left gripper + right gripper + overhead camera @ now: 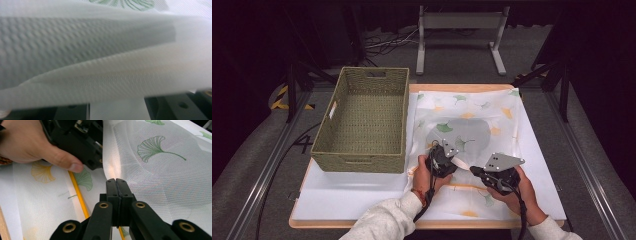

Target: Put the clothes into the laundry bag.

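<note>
A sheer white cloth (472, 112) printed with green and yellow ginkgo leaves lies spread on the right half of the white table (342, 195). A grey patch (459, 132) shows through its middle. My left gripper (455, 161) is at the cloth's near edge and holds a raised fold, seen in the right gripper view as the left gripper (98, 163) with the cloth (155, 170) rising from it. The cloth (105, 75) drapes close across the left gripper view. My right gripper (116, 180) is shut, its tips against the lifted cloth just right of the left gripper; nothing shows between its jaws.
A green woven basket (359, 162) stands on the left half of the table, beside the cloth. A yellow stripe (77, 192) runs along the cloth near the front. A grey metal stand (459, 22) is on the floor beyond the table.
</note>
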`<state>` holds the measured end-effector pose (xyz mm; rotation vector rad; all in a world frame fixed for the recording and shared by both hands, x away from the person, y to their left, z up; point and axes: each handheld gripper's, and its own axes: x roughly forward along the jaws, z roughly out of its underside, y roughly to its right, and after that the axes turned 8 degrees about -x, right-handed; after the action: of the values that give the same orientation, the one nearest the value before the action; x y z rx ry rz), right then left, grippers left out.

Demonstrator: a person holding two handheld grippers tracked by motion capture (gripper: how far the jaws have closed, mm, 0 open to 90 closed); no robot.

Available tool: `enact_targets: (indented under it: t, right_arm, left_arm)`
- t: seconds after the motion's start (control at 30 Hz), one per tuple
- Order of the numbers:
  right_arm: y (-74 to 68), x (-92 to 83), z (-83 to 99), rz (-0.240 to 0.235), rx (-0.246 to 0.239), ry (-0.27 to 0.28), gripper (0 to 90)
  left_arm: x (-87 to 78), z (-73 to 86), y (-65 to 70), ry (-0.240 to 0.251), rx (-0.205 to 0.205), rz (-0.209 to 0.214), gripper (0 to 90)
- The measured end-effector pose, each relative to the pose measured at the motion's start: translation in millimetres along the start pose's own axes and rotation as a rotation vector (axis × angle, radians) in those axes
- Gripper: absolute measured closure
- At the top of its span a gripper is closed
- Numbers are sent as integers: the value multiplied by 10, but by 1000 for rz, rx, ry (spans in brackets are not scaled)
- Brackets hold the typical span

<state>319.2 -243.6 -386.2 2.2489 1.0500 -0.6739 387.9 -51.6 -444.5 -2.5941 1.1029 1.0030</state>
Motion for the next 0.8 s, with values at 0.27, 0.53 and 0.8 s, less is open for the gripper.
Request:
enact_targets:
  t: [0.27, 0.53, 0.8]
  right_arm:
    - [-4, -62, -36, 15, -14, 21, 900]
    - [-9, -93, -51, 10, -16, 16, 900]
    - [-32, -79, -55, 3, -33, 4, 900]
  left_arm:
    - [-147, 59, 148, -19, 80, 66, 720]
    - [89, -21, 157, -2, 33, -10, 696]
    - [170, -91, 126, 3, 15, -53, 584]
